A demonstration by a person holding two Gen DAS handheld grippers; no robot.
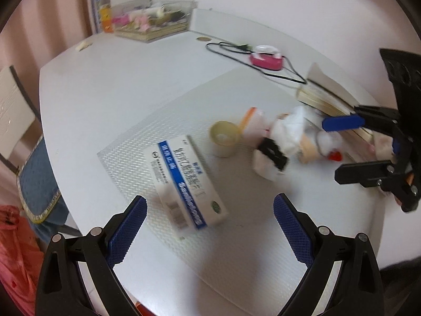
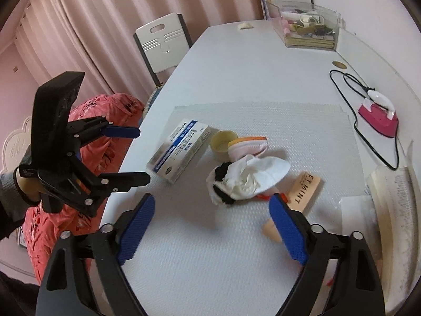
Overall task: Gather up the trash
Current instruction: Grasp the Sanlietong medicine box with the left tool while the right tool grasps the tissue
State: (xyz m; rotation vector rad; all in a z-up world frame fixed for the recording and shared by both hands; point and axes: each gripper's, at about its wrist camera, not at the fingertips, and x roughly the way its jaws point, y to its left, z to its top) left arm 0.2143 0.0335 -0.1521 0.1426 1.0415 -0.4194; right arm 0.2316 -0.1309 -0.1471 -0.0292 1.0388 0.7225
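A white and blue carton (image 1: 185,181) (image 2: 179,152) lies on a textured mat (image 1: 158,121) (image 2: 263,121). Beside it stand a small yellow cup (image 1: 225,138) (image 2: 222,143), a pink and orange wrapper (image 2: 248,144), crumpled white and black paper (image 1: 284,142) (image 2: 244,181) and a peach "MINT" tube (image 2: 305,187). My left gripper (image 1: 210,210) (image 2: 139,155) is open and empty, just short of the carton. My right gripper (image 2: 210,210) (image 1: 339,150) is open and empty, near the crumpled paper.
A red plastic bag (image 2: 105,121) (image 1: 13,250) hangs at the table's left edge. A pink mini iron (image 2: 379,115) (image 1: 265,58) with a black cord, a clear box of items (image 2: 307,23) (image 1: 155,18), stacked books (image 1: 329,97) and a white chair (image 2: 163,44) are around.
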